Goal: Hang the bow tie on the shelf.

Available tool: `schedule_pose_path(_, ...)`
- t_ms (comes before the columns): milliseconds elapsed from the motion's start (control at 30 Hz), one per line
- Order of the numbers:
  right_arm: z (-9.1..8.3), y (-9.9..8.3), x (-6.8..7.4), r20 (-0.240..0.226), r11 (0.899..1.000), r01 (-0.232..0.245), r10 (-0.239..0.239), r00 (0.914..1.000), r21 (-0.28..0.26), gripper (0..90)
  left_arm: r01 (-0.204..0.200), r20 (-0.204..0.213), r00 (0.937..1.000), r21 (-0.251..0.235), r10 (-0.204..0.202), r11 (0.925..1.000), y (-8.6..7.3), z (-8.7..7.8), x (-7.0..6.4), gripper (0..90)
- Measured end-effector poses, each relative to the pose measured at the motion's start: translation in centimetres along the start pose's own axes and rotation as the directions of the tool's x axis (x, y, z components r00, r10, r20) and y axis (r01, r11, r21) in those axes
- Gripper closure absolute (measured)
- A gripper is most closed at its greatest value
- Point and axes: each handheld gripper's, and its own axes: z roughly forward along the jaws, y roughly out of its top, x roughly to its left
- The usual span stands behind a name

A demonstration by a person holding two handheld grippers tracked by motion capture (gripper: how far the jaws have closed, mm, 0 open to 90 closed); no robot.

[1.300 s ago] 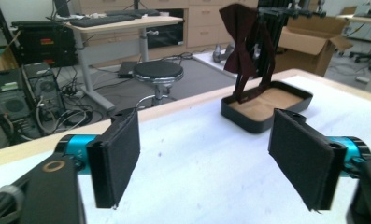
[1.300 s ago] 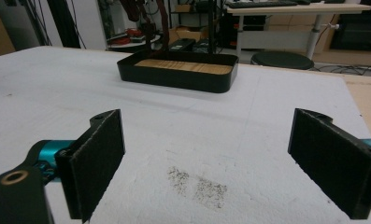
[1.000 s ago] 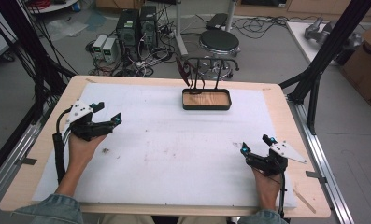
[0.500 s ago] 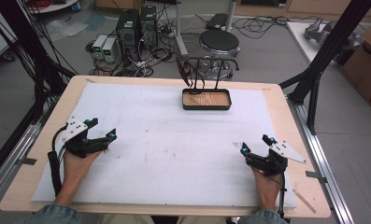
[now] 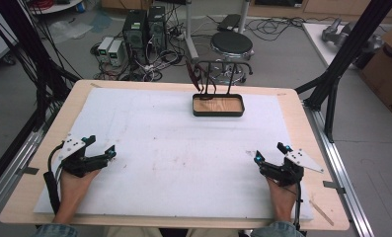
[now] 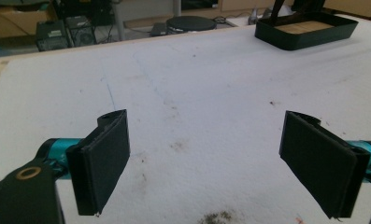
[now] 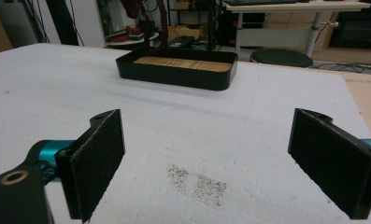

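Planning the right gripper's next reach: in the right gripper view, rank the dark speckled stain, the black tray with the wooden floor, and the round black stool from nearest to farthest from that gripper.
1. Dark speckled stain: on the white mat, just ahead between the right gripper jaws.
2. Black tray with the wooden floor: farther up the mat, slightly left.
3. Round black stool: beyond the table edge, to the right.

Even, diffuse indoor light from overhead — bright, no glare, no hard shadows. The white mat [image 5: 183,148] reads slightly washed out in the high view, which is soft and low in detail, with straight edges bowing a little toward the corners. In both gripper views the near pads [image 6: 101,161] are a bit blurred — the far tray [image 7: 178,67] sharper, the background soft.
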Motion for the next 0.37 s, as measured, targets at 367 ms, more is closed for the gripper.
schedule_pose_path(367,0.00,0.00,0.00,-0.003,1.000,-0.004,0.004,1.0000,-0.001,10.0,0.005,-0.008,1.0000,0.018,-0.004,0.9998,-0.28,0.07,-0.07,16.6)
